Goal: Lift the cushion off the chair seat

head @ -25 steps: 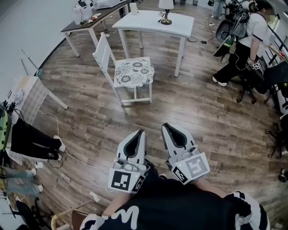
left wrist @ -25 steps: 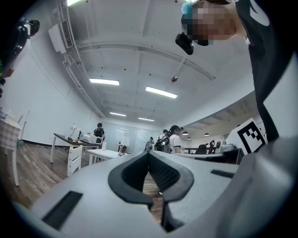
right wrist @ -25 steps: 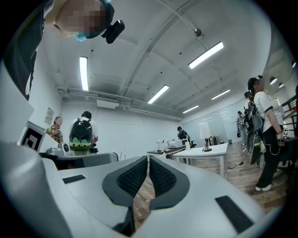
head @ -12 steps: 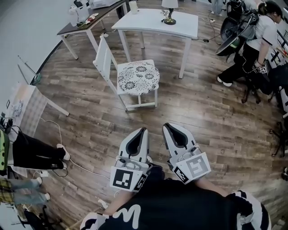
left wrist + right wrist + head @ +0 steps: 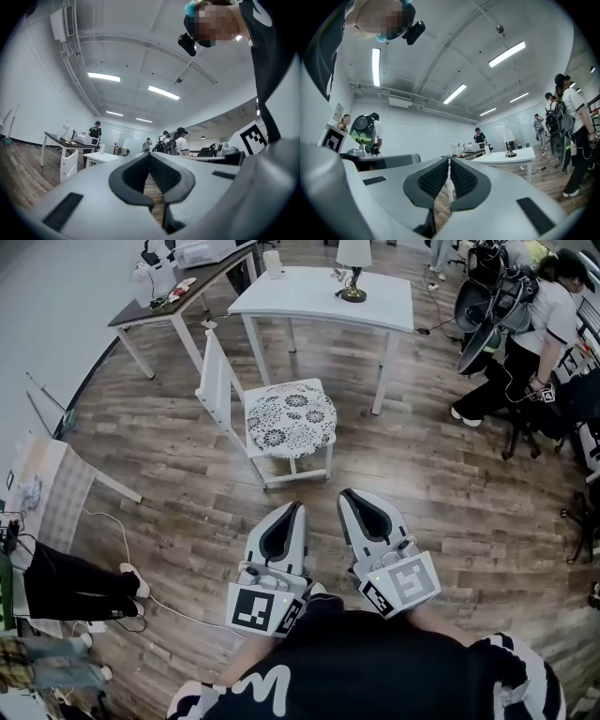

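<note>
The white chair (image 5: pixel 214 371) is carrying the only thing on its seat: the cushion (image 5: pixel 291 416), which is lying flat and covering the seat from the backrest side to the front edge. Behind the chair, a white table (image 5: pixel 309 298) is bearing a lamp (image 5: pixel 353 263) near its far edge and a pale cup (image 5: pixel 273 261) at its far left corner. Left of that, a dark-topped desk (image 5: pixel 178 298) is holding a clutter of pale equipment that is too small to tell apart.

The cushion is showing a pale cover with dark, round floral medallions spread across it – a lace-like print. Its outline is a square with rounded corners, and its edges are drooping a little over the seat rim. It is sitting in the upper middle of the head view, well apart from both grippers.

The left gripper (image 5: pixel 292 508) is hovering low over the wood floor (image 5: pixel 422 484) and pointing toward the chair; its own view shows the jaws meeting at the tips with nothing between them. The right gripper (image 5: pixel 350 495) is hanging just beside it – jaws likewise pressed together and empty. At the far right, a person (image 5: pixel 534 343) in a white top is bending over dark gear.
</note>
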### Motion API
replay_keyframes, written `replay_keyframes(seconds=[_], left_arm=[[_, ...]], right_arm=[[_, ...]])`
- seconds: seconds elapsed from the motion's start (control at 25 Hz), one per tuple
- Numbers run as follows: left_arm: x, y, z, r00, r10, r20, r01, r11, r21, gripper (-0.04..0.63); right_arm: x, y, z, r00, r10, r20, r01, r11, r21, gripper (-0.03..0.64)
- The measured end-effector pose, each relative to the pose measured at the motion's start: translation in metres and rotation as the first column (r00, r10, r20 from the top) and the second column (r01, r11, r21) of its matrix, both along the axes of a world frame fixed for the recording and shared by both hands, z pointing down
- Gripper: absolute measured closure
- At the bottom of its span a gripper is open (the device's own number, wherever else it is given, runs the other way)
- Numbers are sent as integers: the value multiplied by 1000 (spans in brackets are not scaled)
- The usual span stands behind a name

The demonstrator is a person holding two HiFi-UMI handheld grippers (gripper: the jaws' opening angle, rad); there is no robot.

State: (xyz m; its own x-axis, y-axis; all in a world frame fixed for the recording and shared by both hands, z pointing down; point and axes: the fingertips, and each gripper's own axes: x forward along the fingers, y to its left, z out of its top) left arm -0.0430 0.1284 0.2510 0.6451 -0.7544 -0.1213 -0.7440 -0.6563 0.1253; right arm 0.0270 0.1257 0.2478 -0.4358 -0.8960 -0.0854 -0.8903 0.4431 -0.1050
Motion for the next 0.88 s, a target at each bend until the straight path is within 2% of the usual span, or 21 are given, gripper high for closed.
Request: replay_keyframes(seconds=[0.4, 0.88], left_arm=[[-37, -40, 9, 1000, 12, 13, -12, 1000, 0, 590], [-51, -53, 13, 1000, 16, 1, -16, 1000, -16, 589]], right_arm=[[-36, -41, 7, 1000, 14, 19, -14, 1000, 4, 589], [-47, -57, 4, 1000, 22, 16, -22, 1000, -1, 589]])
